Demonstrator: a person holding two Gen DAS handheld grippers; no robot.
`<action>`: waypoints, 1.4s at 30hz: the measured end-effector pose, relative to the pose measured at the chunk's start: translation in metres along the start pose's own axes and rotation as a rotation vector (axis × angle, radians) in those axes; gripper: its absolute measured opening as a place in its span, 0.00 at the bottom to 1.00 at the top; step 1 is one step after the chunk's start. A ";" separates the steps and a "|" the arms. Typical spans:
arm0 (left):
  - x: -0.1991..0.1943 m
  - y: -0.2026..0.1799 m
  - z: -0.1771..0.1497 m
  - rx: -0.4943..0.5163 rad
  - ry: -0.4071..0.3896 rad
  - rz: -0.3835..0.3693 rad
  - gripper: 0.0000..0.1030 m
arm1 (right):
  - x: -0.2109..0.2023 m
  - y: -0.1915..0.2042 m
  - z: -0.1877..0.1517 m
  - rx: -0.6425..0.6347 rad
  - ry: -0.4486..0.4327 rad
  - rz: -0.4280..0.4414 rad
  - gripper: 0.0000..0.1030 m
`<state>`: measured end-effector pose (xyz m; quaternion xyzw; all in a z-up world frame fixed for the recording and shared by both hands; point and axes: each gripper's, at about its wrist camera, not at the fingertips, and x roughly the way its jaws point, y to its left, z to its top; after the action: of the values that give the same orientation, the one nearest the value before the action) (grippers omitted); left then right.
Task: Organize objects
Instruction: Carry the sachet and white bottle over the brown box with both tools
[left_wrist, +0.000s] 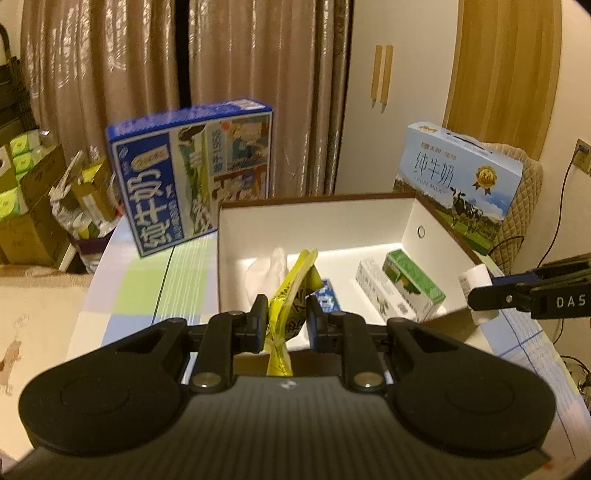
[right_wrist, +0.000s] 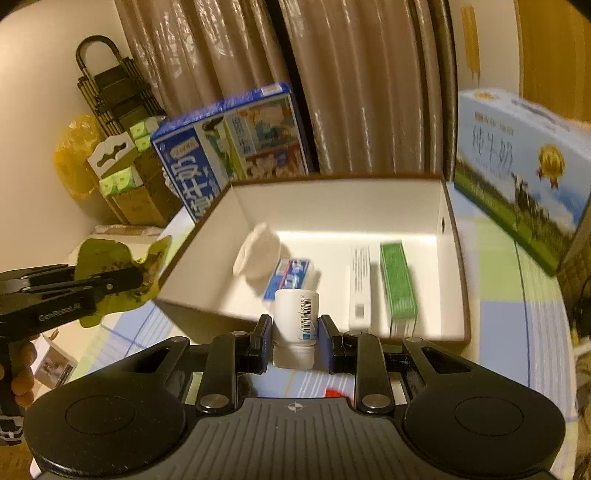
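The left tongs (left_wrist: 286, 317) were clamped on a yellow packet (left_wrist: 291, 295); the right tongs (right_wrist: 294, 334) were clamped on a white bottle (right_wrist: 295, 321), both near the box (right_wrist: 456, 258).

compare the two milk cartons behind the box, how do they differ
The dark blue milk carton stands on end, so its big print runs sideways; the light blue milk carton lies lengthwise with its print upright. The dark one sits behind the left corner of the open box, the light one behind its right side. The light one shows a cow and a gold medal; the dark one shows cartoon panels. Both are large printed cartons on the table.
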<state>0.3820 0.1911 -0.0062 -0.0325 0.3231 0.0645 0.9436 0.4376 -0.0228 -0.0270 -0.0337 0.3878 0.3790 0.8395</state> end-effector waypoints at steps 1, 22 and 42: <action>0.004 -0.002 0.005 0.010 -0.001 -0.001 0.17 | 0.001 0.000 0.004 -0.005 -0.005 0.001 0.23; 0.109 -0.001 0.032 0.031 0.262 0.011 0.17 | 0.075 -0.023 0.045 -0.041 0.073 -0.045 0.23; 0.189 0.000 0.016 0.114 0.531 0.044 0.17 | 0.143 -0.035 0.041 -0.072 0.250 -0.065 0.23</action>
<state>0.5396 0.2113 -0.1098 0.0117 0.5631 0.0560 0.8244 0.5452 0.0538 -0.1031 -0.1235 0.4743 0.3582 0.7947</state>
